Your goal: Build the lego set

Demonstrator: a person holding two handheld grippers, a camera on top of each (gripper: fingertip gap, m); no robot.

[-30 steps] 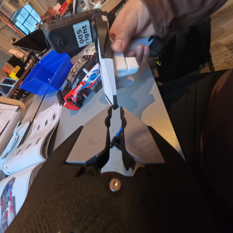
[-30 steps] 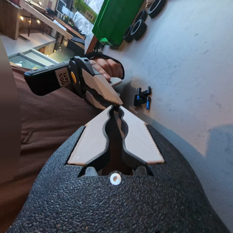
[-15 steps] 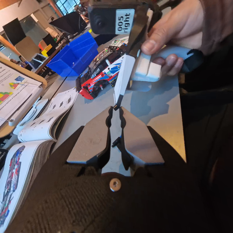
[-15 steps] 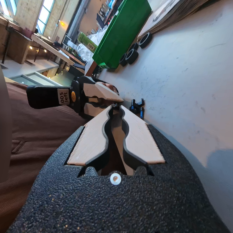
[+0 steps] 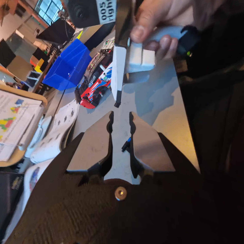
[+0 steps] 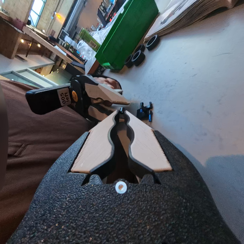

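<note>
My right gripper [image 6: 121,112] is shut on a small black pin [image 6: 121,110] held at its fingertips. In the left wrist view the same gripper [image 5: 117,103] hangs from above with the pin [image 5: 117,104] at its tip, just beyond my left gripper [image 5: 121,114]. The left gripper is open and empty, with its jaws apart over the grey table [image 5: 165,125]. A black piece with blue pins [image 6: 144,111] lies on the table near both grippers. It also shows partly behind my left gripper's right finger [image 5: 126,144].
A red, white and blue Lego car [image 5: 92,85] stands ahead, with a blue bin [image 5: 67,71] behind it. An open instruction booklet [image 5: 56,132] lies to the left. A green bin [image 6: 125,35], several black tyres [image 6: 138,56] and a book stack [image 6: 184,17] sit farther off. Less than 4 cm separates the two grippers' tips. Both grippers' tips are roughly 25 centimeters from the book stack [image 6: 184,17].
My left gripper's jaws have spread wider and its tips have come away from the right gripper's tip. The right gripper stays shut, and the black pin now shows between its tips.
</note>
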